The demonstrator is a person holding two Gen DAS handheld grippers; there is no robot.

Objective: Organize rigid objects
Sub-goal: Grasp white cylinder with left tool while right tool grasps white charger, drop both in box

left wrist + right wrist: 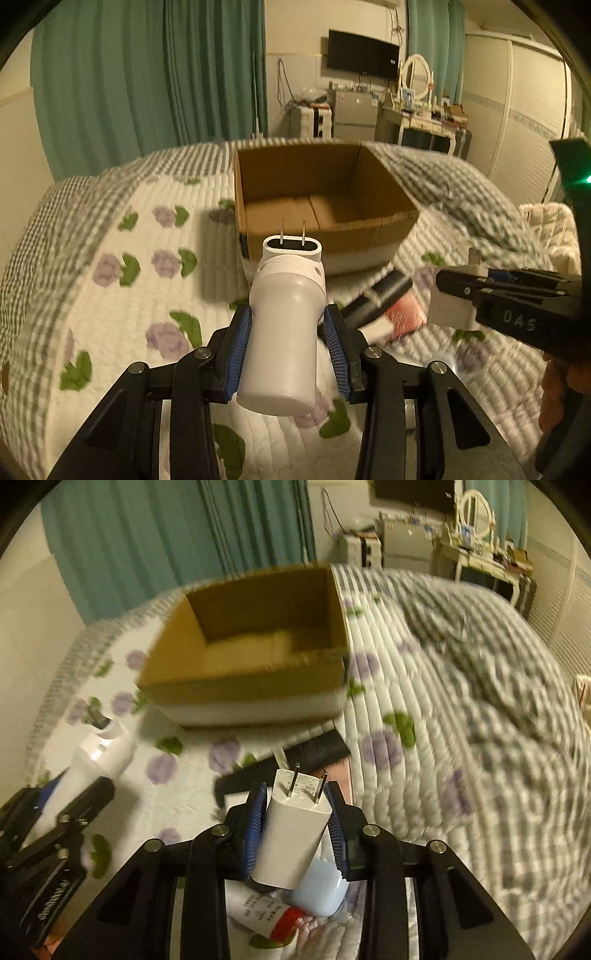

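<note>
My left gripper [288, 332] is shut on a white cylindrical plug-in device [284, 332] with two prongs pointing up, held above the quilt. An open, empty cardboard box [332, 236] sits on the bed just beyond it. My right gripper [295, 816] is shut on a white wall charger [295, 830], prongs up, above the bed. The box [240, 690] lies ahead of it to the left. The right gripper with the charger [450, 310] shows at the right of the left wrist view. The left gripper and white device [99, 753] show at the left of the right wrist view.
A black oblong object [291, 764], a pink flat item [404, 314], a light blue object [321, 890] and a white tube with a red end [266, 912] lie on the floral quilt [110, 258]. A checked blanket [480, 701] is heaped at the right.
</note>
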